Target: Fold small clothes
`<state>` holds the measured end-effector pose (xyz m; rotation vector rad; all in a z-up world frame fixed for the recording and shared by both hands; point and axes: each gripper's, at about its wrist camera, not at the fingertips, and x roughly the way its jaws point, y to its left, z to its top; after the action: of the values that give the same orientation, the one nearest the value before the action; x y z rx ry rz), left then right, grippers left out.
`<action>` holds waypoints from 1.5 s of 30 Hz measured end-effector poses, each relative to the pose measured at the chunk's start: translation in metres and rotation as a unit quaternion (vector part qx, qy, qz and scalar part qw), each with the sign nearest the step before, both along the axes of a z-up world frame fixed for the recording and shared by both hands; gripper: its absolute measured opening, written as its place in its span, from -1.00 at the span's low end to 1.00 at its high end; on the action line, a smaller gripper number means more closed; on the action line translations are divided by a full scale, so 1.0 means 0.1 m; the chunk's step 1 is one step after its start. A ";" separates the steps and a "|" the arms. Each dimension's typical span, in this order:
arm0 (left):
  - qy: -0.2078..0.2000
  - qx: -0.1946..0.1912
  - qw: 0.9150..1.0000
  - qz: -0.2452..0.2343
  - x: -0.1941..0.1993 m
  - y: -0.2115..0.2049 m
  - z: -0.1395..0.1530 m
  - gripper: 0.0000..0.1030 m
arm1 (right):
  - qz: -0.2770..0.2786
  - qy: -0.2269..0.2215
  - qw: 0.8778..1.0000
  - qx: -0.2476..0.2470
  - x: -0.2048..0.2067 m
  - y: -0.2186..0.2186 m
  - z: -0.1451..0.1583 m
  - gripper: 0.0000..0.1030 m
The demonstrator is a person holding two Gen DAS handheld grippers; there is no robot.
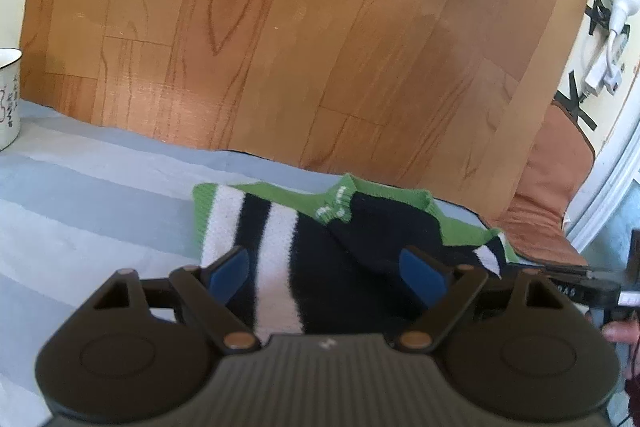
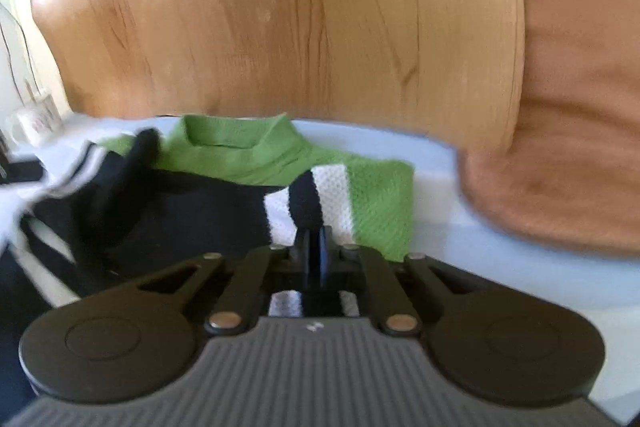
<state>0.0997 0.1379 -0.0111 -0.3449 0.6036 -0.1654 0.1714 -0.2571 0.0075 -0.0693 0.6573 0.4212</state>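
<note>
The sweater (image 1: 320, 251), a small knit in black with white stripes and green trim, lay on a bed (image 1: 92, 195) covered in a pale grey-and-white striped sheet, close to the headboard (image 1: 280, 39). It lay in loose, overlapping layers: in the left wrist view a dark flap, probably a sleeve, was turned in over the striped body, and the green collar (image 2: 236, 139) still showed at the far edge in the right wrist view. Its outline looked uneven rather than squared.

The left tongs (image 1: 326, 271) stood wide open over the near part of the sweater, blue pads (image 1: 230, 273) well apart, holding nothing. The right tongs (image 2: 314, 247) were closed down to a sliver at the striped hem; whether any cloth was pinched between them could not be told, since that view was blurred.

Judged from this, the folding was under way but not finished: at least one part seemed turned in, while the far side, the collar end and a final halving were probably still left.

A mug (image 1: 8, 95) stood at the bed's left edge beside the headboard, and an orange cushion (image 2: 568, 131) lay at the right.
</note>
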 end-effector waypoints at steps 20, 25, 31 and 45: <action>0.017 -0.105 0.991 0.083 0.00 0.58 0.05 0.66 | 0.158 -0.016 0.985 -0.061 -0.13 1.94 0.11 -0.33; 0.018 -0.123 0.989 0.084 0.00 0.64 0.06 0.66 | 0.109 -0.013 0.994 0.009 0.04 1.79 0.15 -0.80; 0.028 -0.147 0.985 0.091 0.01 0.72 0.04 0.66 | 0.259 -0.028 0.965 0.010 -0.42 2.15 0.22 -0.76; 0.060 -0.039 0.996 0.054 0.18 0.31 -0.11 -0.27 | 0.013 -0.020 0.999 0.040 -0.33 0.54 0.30 -0.29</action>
<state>0.1178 0.1693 -0.0223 -0.4643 0.6967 -0.0656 0.1383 -0.2026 0.0377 -0.0097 0.6005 0.4696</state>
